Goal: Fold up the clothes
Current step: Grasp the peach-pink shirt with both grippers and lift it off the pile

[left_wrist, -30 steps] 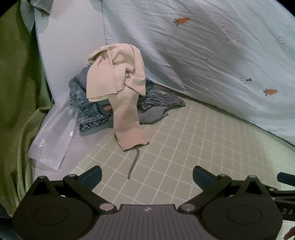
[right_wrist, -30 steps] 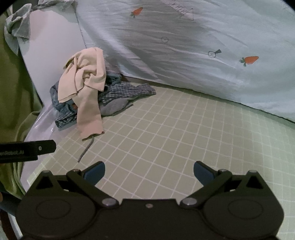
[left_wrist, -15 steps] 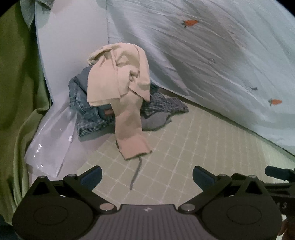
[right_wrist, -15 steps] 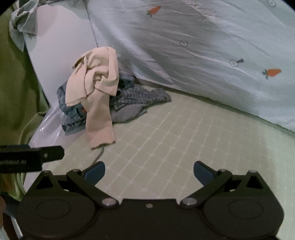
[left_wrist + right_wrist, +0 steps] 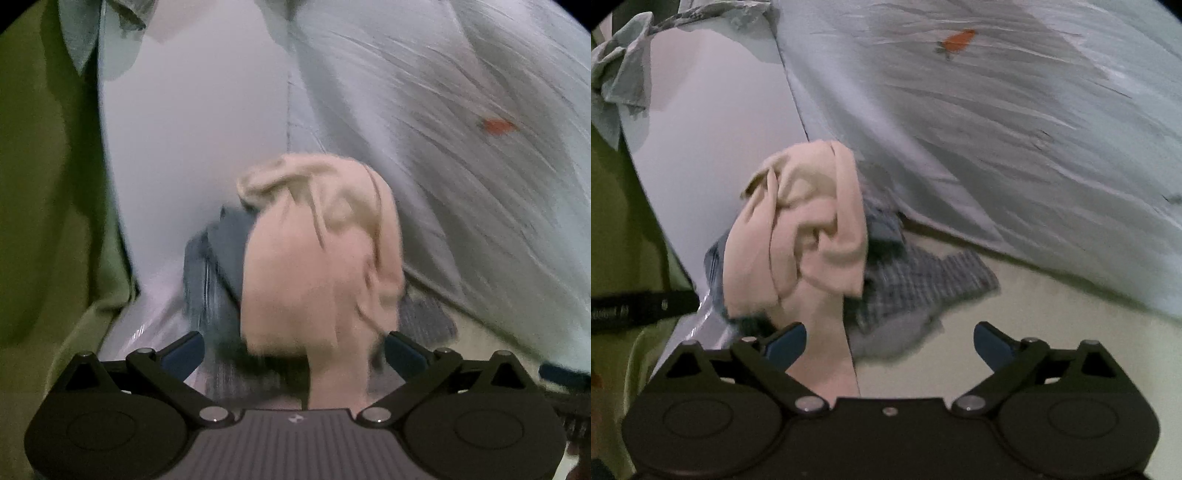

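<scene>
Right wrist view: left gripper (image 5: 642,308) side lettering too blurred to read.

One garment pile (image 5: 827,258), two hand-held grippers (image 5: 293,350).

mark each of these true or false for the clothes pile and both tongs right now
1. The beige garment lies on top of the pile. True.
2. The left tongs are shut on the beige garment. False: open, gripping nothing.
3. A checked shirt spreads onto the floor right of the pile. True.
4. The right tongs hold a denim piece. False: open and empty.
5. The backdrop sheet is plain. False: it has an orange carrot print.
</scene>
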